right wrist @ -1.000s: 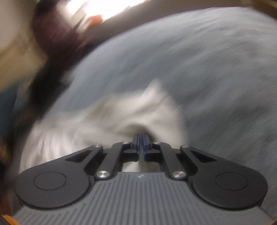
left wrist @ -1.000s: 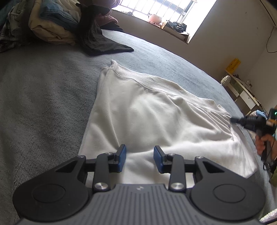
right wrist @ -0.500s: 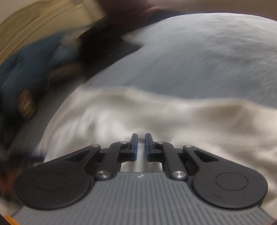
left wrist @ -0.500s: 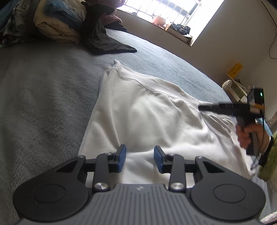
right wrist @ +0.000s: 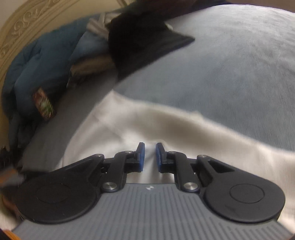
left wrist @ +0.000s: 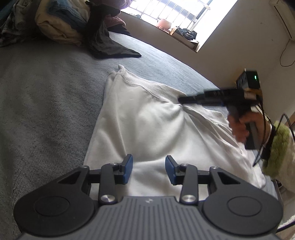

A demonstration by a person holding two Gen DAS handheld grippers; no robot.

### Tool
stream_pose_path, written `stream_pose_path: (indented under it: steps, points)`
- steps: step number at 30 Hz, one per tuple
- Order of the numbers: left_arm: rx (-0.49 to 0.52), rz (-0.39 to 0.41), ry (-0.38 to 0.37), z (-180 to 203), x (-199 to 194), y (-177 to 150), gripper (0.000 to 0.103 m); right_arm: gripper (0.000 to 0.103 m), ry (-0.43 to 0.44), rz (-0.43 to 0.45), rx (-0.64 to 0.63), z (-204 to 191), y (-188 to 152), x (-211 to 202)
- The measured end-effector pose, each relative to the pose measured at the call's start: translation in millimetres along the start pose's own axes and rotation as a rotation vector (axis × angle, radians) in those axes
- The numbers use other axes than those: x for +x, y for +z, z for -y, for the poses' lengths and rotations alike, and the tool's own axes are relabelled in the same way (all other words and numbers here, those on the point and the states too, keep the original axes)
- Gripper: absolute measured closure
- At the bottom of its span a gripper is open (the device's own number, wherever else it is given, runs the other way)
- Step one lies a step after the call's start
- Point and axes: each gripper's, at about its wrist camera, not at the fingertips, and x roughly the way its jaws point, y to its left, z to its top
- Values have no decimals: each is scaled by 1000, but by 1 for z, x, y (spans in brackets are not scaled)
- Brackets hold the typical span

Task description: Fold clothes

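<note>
Grey fleece-covered bed (left wrist: 46,103) under a bright barred window (left wrist: 171,13) at 12 o'clock. White ribbed-hem cotton garment (left wrist: 147,125) lies spread flat mid-bed, wrinkles fanning from its far edge. Left gripper (left wrist: 148,167) hovers over the garment's near hem at 6 o'clock, jaws wide open, empty. Right gripper (left wrist: 181,99), held by a hand (left wrist: 241,127) at 3 o'clock, tip touching the garment's far edge; right wrist view shows its jaws slightly parted, nothing between them. Heap of mixed clothes (left wrist: 60,22) at 11 o'clock.
</note>
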Motion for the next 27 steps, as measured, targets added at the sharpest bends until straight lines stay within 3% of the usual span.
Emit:
stream_pose_path:
  steps: [4, 12, 18, 23, 27]
  points:
    - [-3, 3, -6, -2, -1, -1, 63, 86, 77, -15, -28, -12, 12, 5]
    - [-23, 13, -33, -8, -2, -3, 63, 86, 80, -97, -22, -25, 20, 51]
    - [-29, 6, -22, -6, -5, -1, 63, 85, 60, 34, 131, -22, 38, 61]
    - [18, 39, 37, 5, -22, 6, 60, 80, 50, 105, 80, -35, 23, 18]
    - [84, 73, 22, 19, -26, 17, 59, 74, -21, 162, 79, -40, -8, -32]
